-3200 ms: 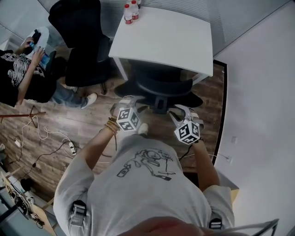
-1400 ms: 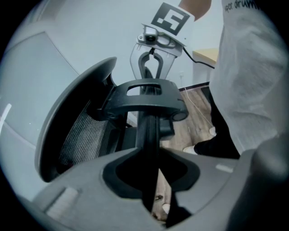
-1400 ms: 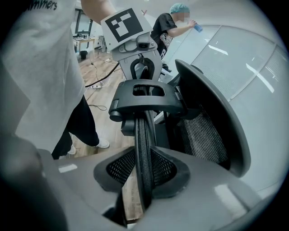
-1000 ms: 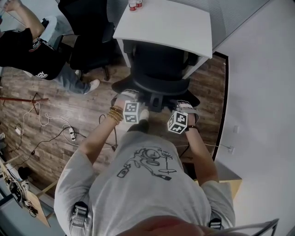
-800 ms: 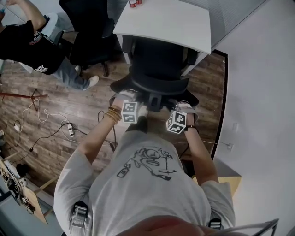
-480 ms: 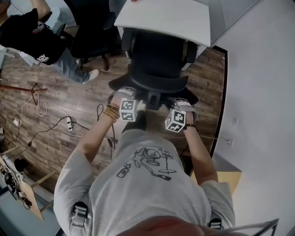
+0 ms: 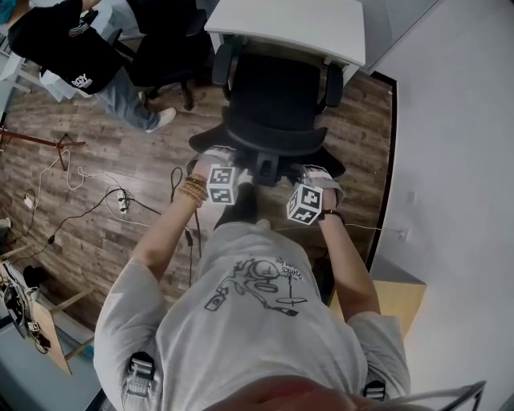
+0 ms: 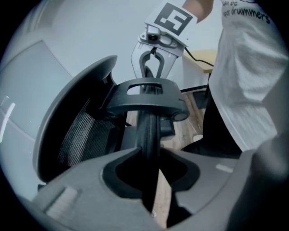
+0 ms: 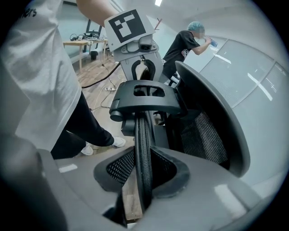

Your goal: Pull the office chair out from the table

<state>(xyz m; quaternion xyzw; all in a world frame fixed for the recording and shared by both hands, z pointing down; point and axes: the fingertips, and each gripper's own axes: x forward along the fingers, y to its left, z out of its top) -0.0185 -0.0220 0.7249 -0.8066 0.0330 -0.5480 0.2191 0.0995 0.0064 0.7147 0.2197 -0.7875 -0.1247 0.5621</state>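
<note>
Your left gripper [image 7: 215, 157] and right gripper [image 7: 318, 173] have their fingers clamped on the chair [image 7: 273, 104] back's stiff rim. It looks heavy but should roll from the surface [image 7: 321, 24].

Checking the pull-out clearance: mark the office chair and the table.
office chair [image 7: 271, 87]: head view, on the seat cushion.
table [image 7: 297, 20]: head view, on the bare white top.

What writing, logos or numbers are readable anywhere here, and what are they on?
"drummers": on the wearer's T-shirt, left gripper view; the line above it is cut off and unreadable.
Script beside the T-shirt's drawing, head view: too small to read.
White print on the bystander's black shirt: too blurred to read.
Marker cubes: square patterns only, no words.
</note>
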